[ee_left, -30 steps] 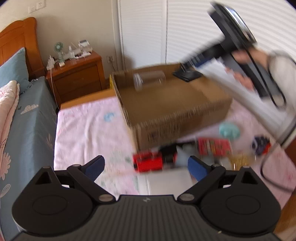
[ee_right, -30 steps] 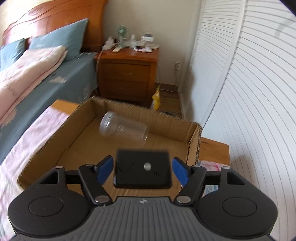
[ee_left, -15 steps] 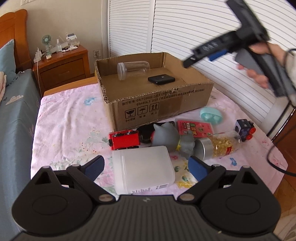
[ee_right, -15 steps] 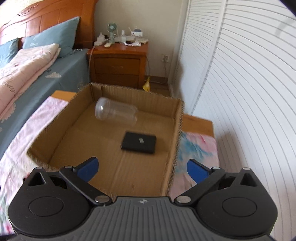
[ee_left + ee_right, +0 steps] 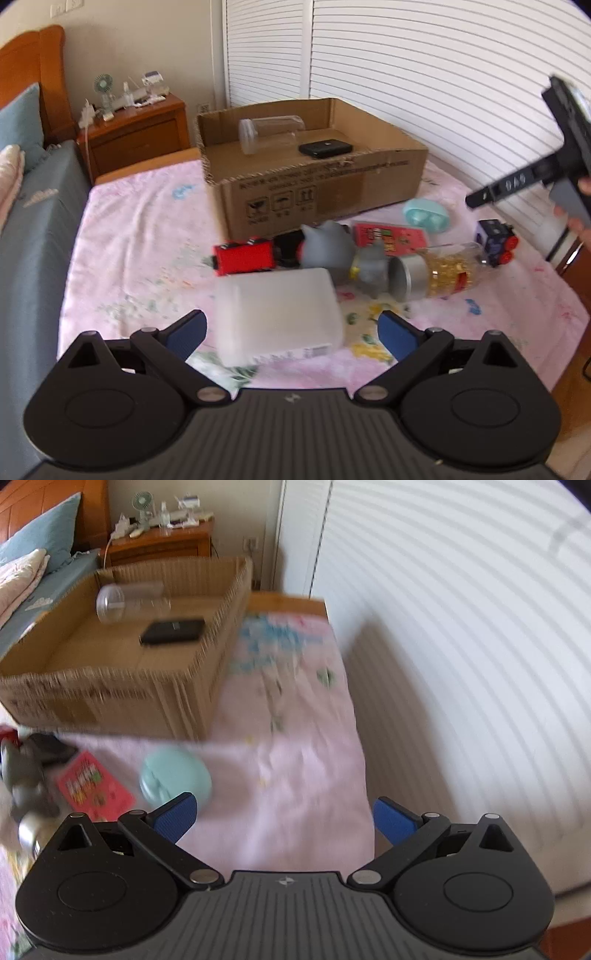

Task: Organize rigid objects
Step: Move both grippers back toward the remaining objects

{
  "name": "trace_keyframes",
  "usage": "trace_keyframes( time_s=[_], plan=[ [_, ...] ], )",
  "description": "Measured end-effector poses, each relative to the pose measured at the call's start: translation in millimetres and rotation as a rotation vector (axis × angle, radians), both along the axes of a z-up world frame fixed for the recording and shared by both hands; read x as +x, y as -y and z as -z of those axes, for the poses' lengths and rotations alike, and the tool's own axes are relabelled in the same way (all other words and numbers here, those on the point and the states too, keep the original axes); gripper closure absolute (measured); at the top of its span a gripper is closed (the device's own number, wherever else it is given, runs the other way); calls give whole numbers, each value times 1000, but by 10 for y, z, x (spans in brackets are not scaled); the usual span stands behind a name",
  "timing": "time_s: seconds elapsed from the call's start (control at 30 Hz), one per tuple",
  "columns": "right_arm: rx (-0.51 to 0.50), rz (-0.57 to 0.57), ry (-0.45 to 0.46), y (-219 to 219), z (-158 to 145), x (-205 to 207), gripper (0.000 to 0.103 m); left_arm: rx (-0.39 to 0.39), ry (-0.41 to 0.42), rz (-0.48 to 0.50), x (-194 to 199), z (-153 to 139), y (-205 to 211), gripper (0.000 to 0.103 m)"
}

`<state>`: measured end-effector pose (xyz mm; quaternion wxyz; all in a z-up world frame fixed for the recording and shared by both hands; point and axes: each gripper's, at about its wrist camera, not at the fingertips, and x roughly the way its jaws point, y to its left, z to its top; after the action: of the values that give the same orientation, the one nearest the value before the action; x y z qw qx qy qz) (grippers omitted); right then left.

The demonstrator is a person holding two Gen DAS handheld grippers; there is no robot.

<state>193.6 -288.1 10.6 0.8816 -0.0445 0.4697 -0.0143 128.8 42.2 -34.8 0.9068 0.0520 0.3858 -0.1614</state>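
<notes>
Between the spread fingers of the left gripper (image 5: 291,330) lies a frosted plastic container (image 5: 277,314), untouched. Beyond it, the right gripper (image 5: 282,818), jaws wide and empty, has backed off past the cardboard box (image 5: 122,698), leaving the black device (image 5: 173,630) inside beside the clear jar (image 5: 129,602).

The left hand-held gripper (image 5: 291,328), jaws spread, hovers over a white plastic container (image 5: 277,314) near a cardboard box (image 5: 314,192).

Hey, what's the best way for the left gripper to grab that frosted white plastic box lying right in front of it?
Grip the frosted white plastic box across its two long flat sides, coming straight forward and down. It lies flat between the open left gripper fingers, probably just narrower than their spread.
</notes>
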Motion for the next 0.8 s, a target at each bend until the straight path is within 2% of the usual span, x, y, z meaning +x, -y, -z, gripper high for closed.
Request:
trace_keyframes(
  time_s=[0.33,0.57,0.7,0.8],
  plan=[
    [65,-34,-37,-10,95,-474,0,-21,11,19,-90,20,105,4],
    [144,-130,4,-137,83,-876,0,-9,-7,18,-87,76,136,4],
    [139,-209,7,-280,145,-1046,0,-18,-17,-1,-85,101,118,4],
    [98,-229,-10,-372,268,-1075,0,-19,-27,-21,-80,129,99,4]
  ],
)
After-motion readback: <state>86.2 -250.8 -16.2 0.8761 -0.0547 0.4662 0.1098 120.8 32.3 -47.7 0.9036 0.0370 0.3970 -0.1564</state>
